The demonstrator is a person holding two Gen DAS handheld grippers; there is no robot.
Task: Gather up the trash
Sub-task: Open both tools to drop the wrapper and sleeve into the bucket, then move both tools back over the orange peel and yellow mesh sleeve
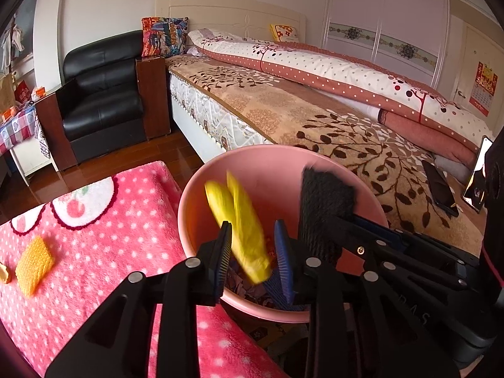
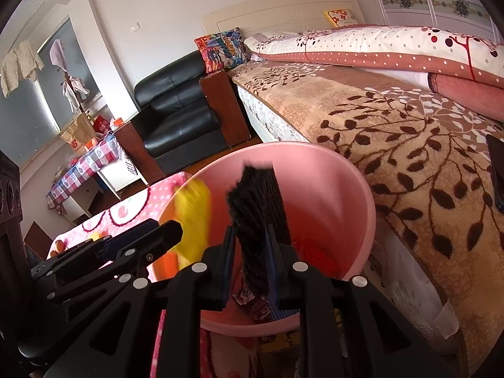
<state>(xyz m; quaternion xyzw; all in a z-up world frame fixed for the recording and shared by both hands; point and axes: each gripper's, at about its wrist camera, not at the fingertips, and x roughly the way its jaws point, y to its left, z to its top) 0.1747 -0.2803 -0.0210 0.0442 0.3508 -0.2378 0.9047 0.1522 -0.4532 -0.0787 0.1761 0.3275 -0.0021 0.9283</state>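
in my left wrist view, nearest is my left gripper (image 1: 253, 249), jaws parted over the round pink plastic bin (image 1: 371, 198); the crumpled yellow plastic wrapper (image 1: 242, 223) hangs blurred between them, seemingly loose. i judge it light, soft and slippery, best pinched at its middle fold. in my right wrist view, my right gripper (image 2: 250, 252) stands narrow above the bin's mouth, the dark woolly knitted strip (image 2: 261, 217) between its pads; whether it's pinched i can't tell. it looks limp, easy anywhere.
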